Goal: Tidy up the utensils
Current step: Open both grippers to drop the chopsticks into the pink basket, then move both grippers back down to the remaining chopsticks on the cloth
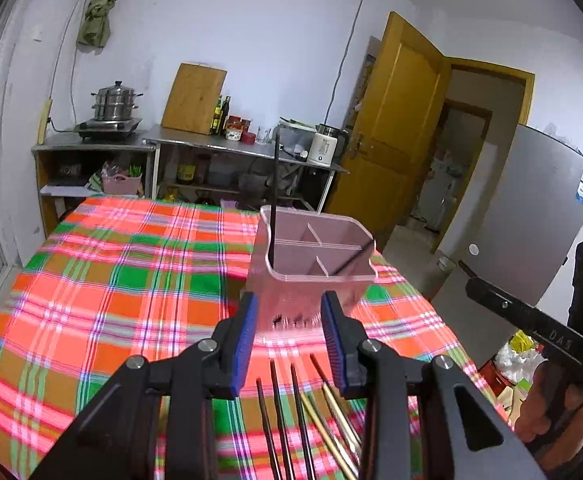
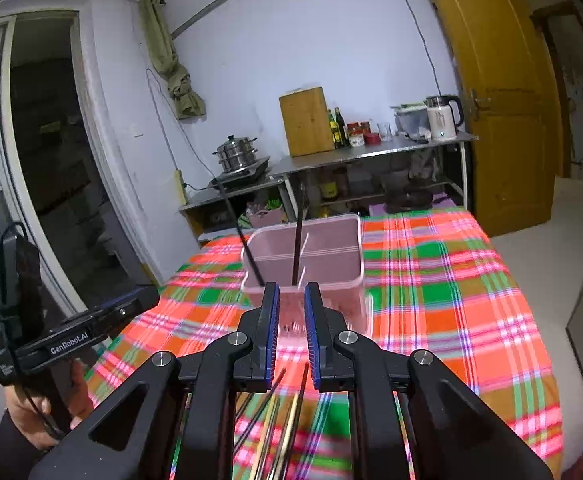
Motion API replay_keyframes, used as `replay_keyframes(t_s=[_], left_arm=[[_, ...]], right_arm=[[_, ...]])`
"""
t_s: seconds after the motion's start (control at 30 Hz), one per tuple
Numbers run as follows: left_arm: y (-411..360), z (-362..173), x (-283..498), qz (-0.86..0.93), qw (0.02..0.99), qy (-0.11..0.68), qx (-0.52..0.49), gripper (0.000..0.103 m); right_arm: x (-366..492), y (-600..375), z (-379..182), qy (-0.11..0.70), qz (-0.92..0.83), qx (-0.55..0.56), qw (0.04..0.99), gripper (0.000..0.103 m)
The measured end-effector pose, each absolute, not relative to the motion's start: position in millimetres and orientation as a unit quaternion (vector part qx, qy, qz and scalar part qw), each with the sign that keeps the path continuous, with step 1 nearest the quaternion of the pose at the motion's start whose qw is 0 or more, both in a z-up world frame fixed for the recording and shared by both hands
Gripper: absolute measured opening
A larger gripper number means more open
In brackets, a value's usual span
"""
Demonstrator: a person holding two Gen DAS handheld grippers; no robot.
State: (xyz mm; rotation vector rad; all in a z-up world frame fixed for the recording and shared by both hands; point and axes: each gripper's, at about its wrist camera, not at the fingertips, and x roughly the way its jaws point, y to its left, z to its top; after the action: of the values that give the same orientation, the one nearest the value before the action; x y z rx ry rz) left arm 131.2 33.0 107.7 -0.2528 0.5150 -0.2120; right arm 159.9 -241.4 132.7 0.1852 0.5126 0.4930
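Plaid tablecloth (image 1: 111, 280), pink caddy (image 1: 311, 280) w/ 2 chopsticks (image 1: 274, 184) upright-ish

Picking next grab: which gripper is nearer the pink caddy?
Cannot tell; roughly level. Left gripper and right gripper each sit open just short of the pink caddy, over the loose chopsticks.

left gripper (image 1: 290, 336): black linkage arms, silver pivot screws, blue ribbed pads | right gripper (image 2: 291, 330): same black frame, blue pad edges, silver screws | handles: black, white lettering "genrobot.ai" and "das", a black cable trailing past the hand (image 2: 31, 408)
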Motion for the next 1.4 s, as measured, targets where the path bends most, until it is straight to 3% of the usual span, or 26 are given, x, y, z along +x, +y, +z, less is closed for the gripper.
replay_keyframes(t_s=[0.33,0.9,1.4], left_arm=[[24,79,86,-0.111,0.949,0.277,-0.106,0.034],[18,79,60,-0.107,0.95,0.281,-0.085,0.034],[17,18,111,-0.09,0.926,0.358,-0.082,0.037]], right_arm=[[119,-249,103,0.288,0.25,0.08,0.921,0.013],[70,-250,105,0.295,0.251,0.064,0.92,0.013],[113,-227,38,0.356,0.238,0.031,0.903,0.016]])
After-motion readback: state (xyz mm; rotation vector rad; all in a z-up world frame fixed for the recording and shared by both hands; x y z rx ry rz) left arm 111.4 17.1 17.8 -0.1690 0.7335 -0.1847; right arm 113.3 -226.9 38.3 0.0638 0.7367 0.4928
